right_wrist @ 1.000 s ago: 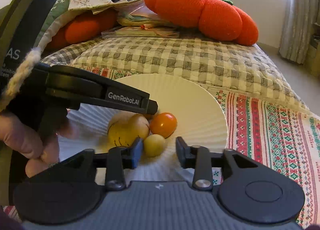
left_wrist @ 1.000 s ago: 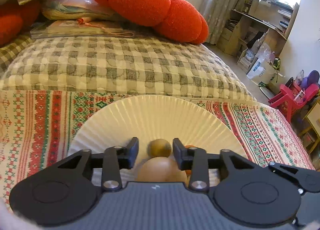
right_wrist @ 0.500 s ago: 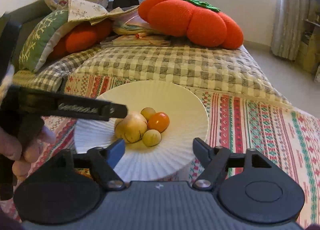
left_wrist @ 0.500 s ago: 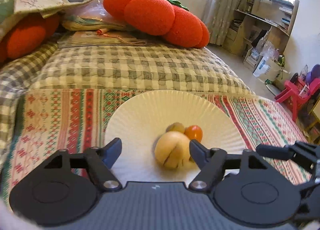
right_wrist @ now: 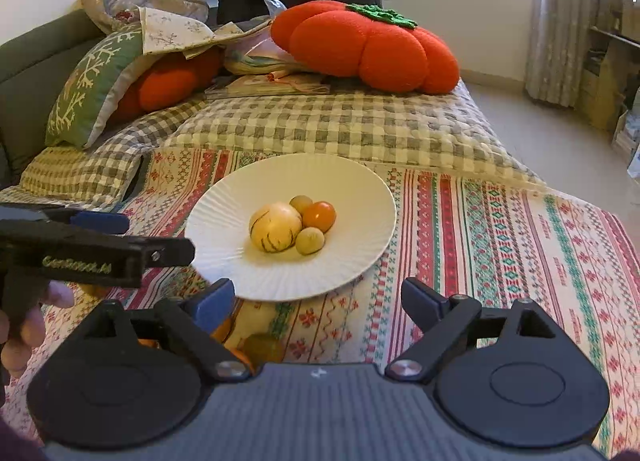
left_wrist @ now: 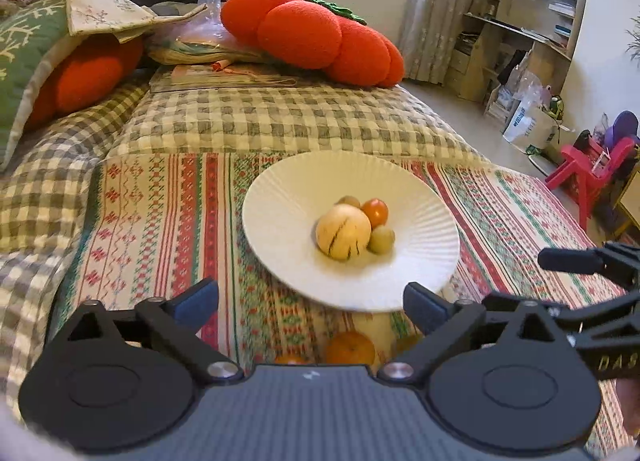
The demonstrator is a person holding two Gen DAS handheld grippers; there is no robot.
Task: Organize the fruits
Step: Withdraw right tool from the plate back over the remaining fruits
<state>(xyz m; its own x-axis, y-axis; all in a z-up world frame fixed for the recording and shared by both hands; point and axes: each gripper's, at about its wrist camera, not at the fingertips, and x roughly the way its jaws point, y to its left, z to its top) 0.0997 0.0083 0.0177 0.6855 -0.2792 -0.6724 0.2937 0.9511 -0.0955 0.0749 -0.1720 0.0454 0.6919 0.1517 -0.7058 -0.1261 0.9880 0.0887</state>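
Note:
A white ribbed plate [left_wrist: 280, 197] [right_wrist: 224, 201] lies on the patterned cloth. On it rest a large pale yellow striped fruit [left_wrist: 343, 231] [right_wrist: 276, 227], an orange round fruit [left_wrist: 375, 211] [right_wrist: 319, 216] and two small yellow-green fruits [left_wrist: 381, 239] [right_wrist: 310, 241]. My left gripper [left_wrist: 310, 299] hangs before the plate's near rim, jaws opening, nothing between them. My right gripper [right_wrist: 318, 297] is likewise back from the plate, its jaws opening and empty. Loose orange fruits [left_wrist: 350, 347] [right_wrist: 230, 335] lie on the cloth just under the grippers, partly hidden.
A big orange pumpkin cushion [left_wrist: 312, 37] and a green pillow [right_wrist: 92, 89] lie on the checked quilt [left_wrist: 280, 121] behind the plate. A person's hand [right_wrist: 24, 329] holds the left gripper. A red plastic chair [left_wrist: 588, 173] and shelves stand on the floor to the right.
Both grippers opened wide and drew back and up from the plate. The small fruit that each had between its fingers now lies on the plate beside the large one.

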